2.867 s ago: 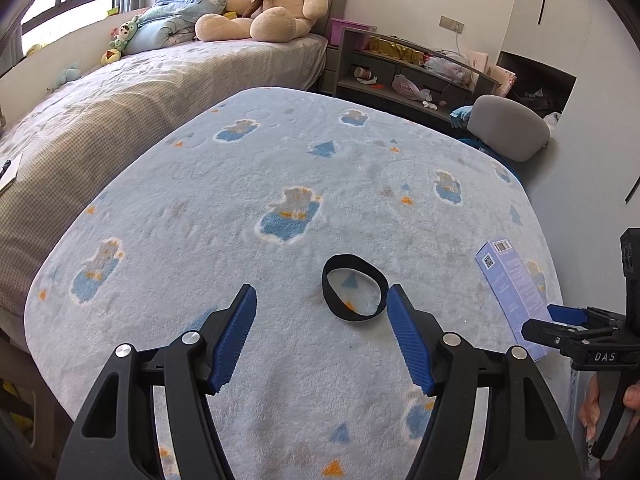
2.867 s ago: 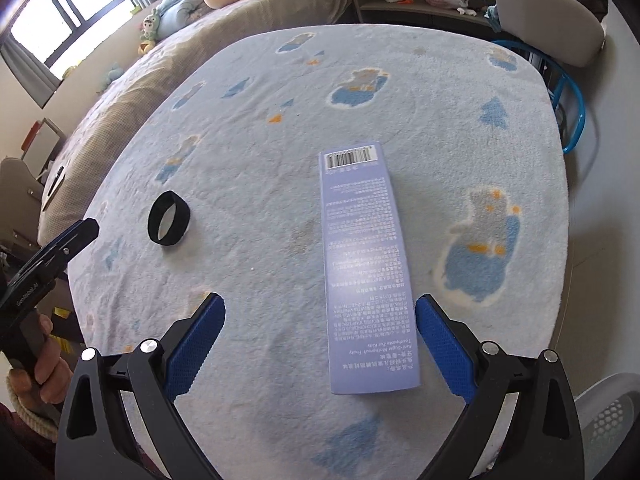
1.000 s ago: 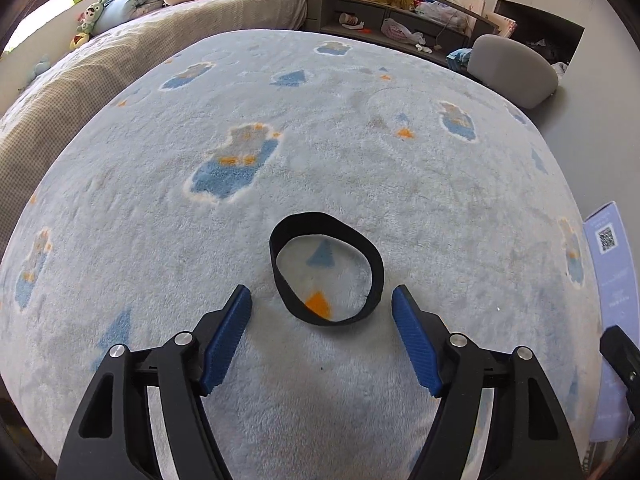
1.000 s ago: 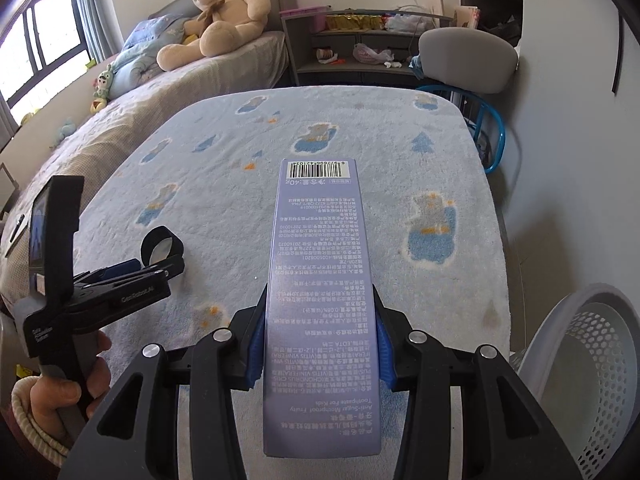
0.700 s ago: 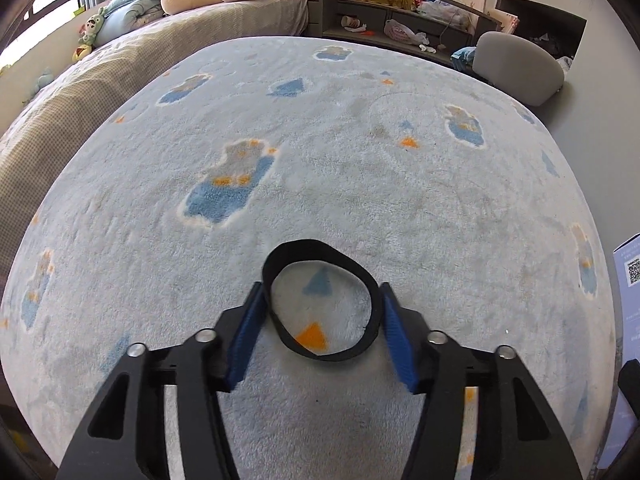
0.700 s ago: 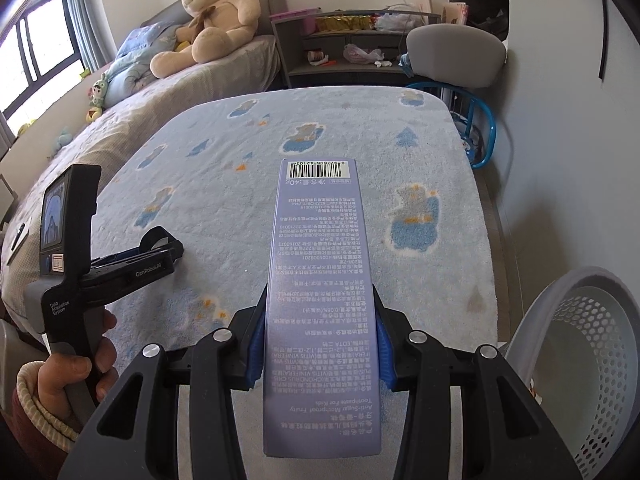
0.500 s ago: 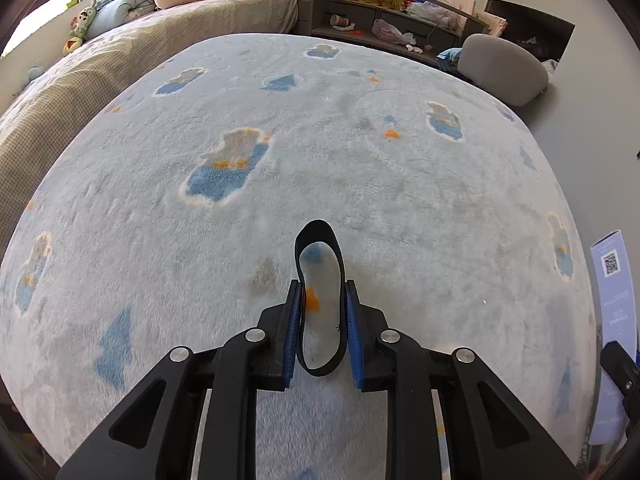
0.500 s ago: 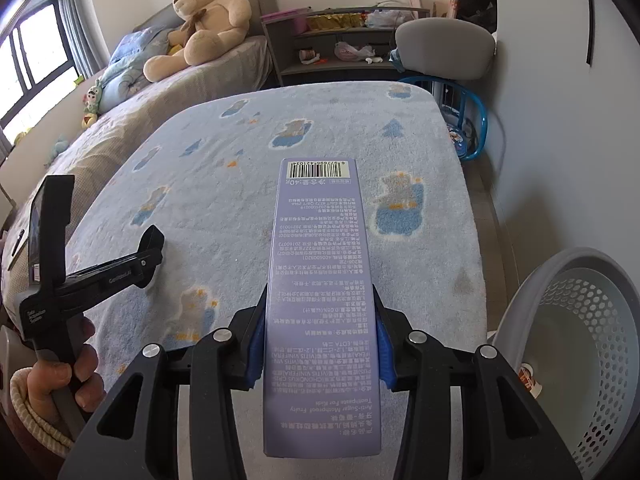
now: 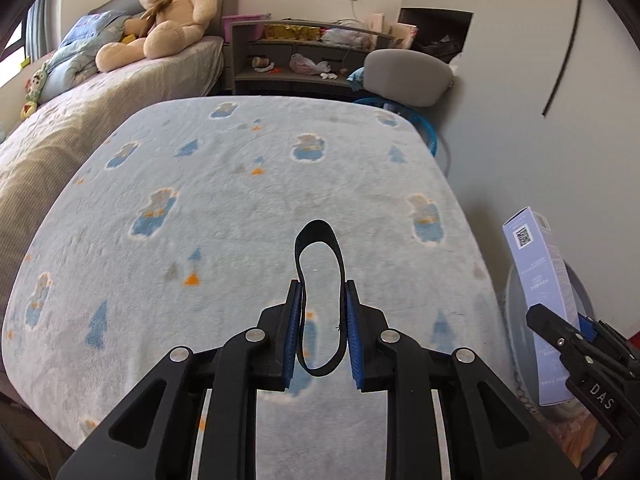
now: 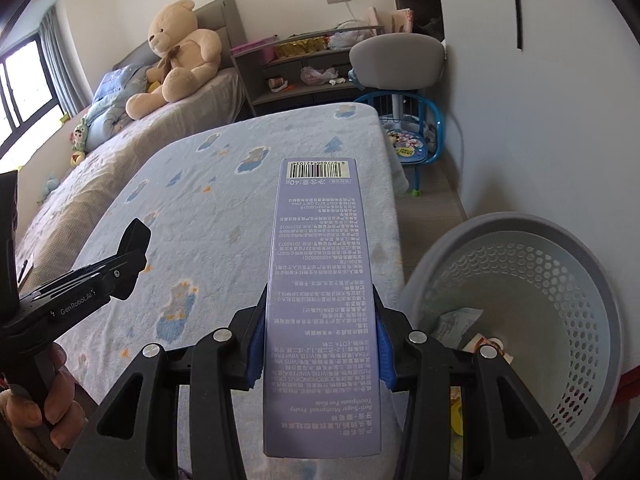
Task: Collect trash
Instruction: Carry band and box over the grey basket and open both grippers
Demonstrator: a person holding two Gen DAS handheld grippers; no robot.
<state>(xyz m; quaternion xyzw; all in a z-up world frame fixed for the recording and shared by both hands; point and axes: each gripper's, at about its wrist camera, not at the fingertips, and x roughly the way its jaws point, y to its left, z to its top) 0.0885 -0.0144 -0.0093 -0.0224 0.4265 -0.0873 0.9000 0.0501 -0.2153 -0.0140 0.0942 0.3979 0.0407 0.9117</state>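
My left hand-held gripper (image 9: 320, 320) has just closed on the limp black elastic band (image 9: 319, 300), pinching its sides flat and lifting it off the fleece-covered counter (image 9: 240, 208). My right hand-held gripper (image 10: 320, 344) clamps the light, stiff lilac toothpaste carton (image 10: 320, 300) beside the grey perforated basket (image 10: 592, 320), now nearer.

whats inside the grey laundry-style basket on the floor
In the perforated basket a few crumpled wrappers and a small white-capped item lie at the bottom. The right gripper and its purple box cover the near side.
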